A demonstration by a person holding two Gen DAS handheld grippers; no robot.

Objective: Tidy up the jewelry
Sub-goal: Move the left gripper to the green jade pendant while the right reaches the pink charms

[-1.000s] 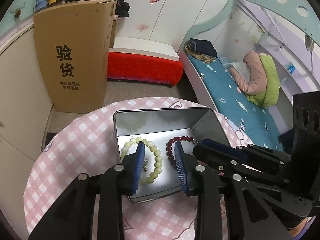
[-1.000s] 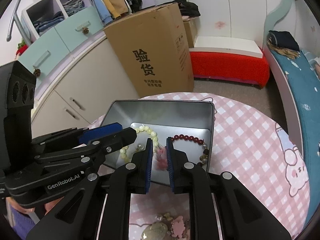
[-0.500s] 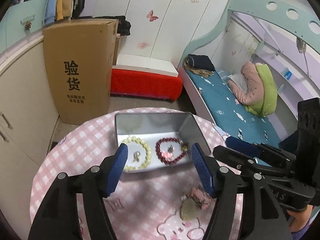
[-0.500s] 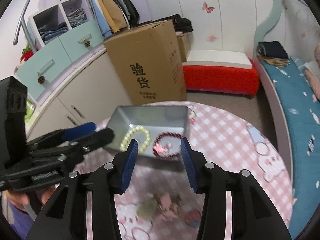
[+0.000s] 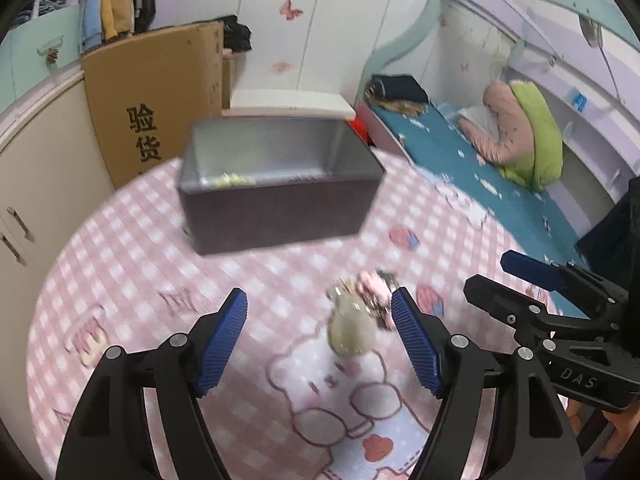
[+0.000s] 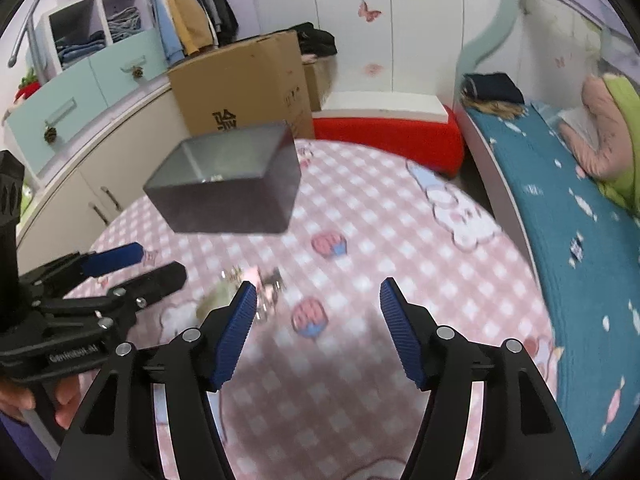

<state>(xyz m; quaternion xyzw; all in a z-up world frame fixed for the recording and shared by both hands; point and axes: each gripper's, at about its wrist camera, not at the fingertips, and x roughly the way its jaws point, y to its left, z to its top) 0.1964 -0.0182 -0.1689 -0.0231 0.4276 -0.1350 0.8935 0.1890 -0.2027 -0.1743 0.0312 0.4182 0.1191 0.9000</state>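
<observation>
Fingers [image 5: 224, 328] opening over bare tablecloth [image 5: 256, 280] beside tin [image 5: 280, 200].

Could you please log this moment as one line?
left gripper: jaws opening, empty | right gripper: jaws opening, empty | pink charm cluster: on tablecloth

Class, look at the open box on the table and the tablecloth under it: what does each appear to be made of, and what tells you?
The box looks like thin metal: dull silvery inner walls with a soft sheen, dark outside. The tablecloth is probably printed fabric or vinyl: pink-white checks with cartoon figures; blur leaves it open.
</observation>
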